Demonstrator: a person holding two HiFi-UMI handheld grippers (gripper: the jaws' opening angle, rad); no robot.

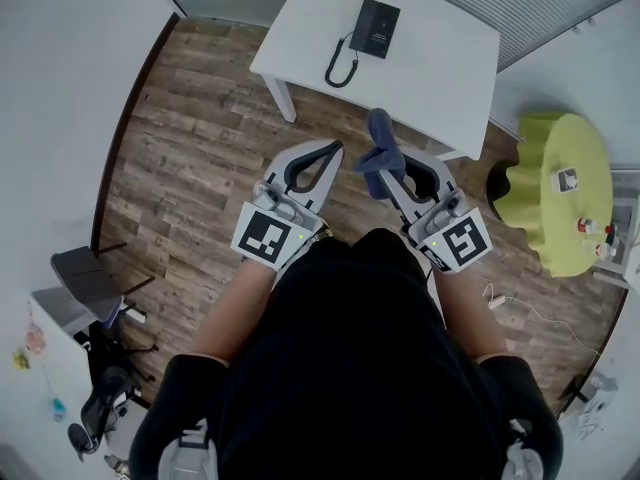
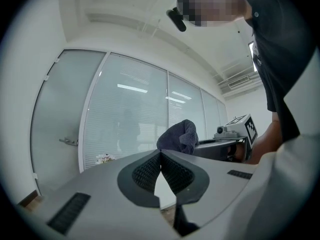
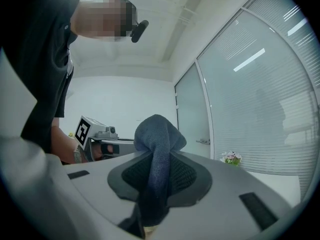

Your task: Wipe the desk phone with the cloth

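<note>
Right claw (image 1: pixel 395 171) pinching cloth (image 1: pixel 378 136); left claw (image 1: pixel 335 150) pressed together; desk phone (image 1: pixel 376 28) well apart

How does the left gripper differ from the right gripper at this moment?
The left gripper has its fingers shut on nothing; the right gripper has its fingers shut on the blue cloth. In the head view the left gripper leans toward the right, the right gripper toward the left. Both are over the wooden floor, short of the table with the desk phone.

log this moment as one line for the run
phase: pre-wipe | left gripper: shut, empty | right gripper: shut on cloth | desk phone: on white table, away from both grippers
</note>
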